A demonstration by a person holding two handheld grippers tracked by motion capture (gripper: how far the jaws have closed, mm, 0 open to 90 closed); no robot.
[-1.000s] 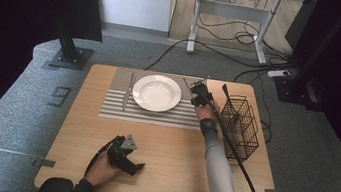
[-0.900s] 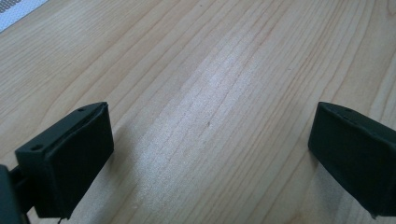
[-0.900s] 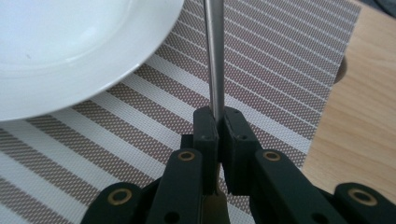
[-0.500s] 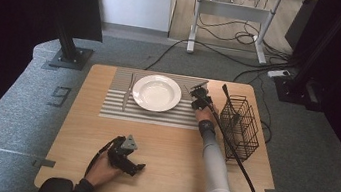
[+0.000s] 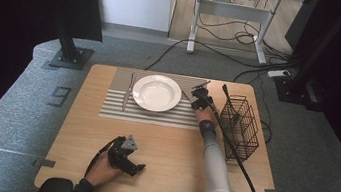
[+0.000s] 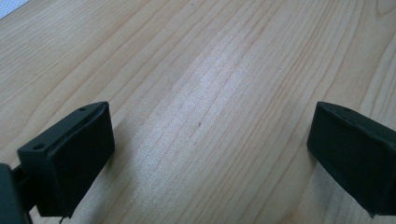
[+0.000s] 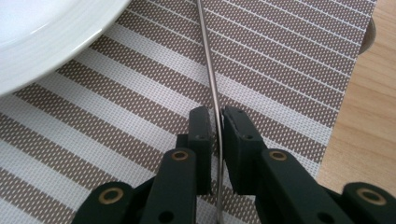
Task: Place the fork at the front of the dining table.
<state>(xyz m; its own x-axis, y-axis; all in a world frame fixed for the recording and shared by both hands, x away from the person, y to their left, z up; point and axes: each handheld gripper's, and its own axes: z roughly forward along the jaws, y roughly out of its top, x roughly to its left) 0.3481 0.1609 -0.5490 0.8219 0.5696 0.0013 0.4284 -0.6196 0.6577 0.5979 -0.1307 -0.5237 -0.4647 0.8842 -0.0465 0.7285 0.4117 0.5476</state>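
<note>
A thin metal utensil handle (image 7: 208, 60) lies on the striped placemat (image 7: 280, 60), just right of the white plate (image 7: 42, 37). My right gripper (image 7: 216, 116) is low over the mat and straddles this handle. Its jaws have just been opening, and a sliver of gap shows on each side of the handle between them. In the high view the right gripper (image 5: 200, 92) sits at the right rim of the plate (image 5: 157, 92). My left gripper (image 5: 134, 167) rests near the table's front edge, and its open jaws (image 6: 210, 154) have only bare wood between them.
A black wire basket (image 5: 240, 126) stands on the table right of the right forearm. A knife (image 5: 127, 92) lies on the placemat (image 5: 116, 108) left of the plate. A rounded metal end (image 7: 371, 32) pokes out at the mat's far edge. The right gripper's cable (image 5: 243, 172) trails back along the table.
The right gripper has come down a little toward the placemat beside the plate. The left hand has stayed where it was.
</note>
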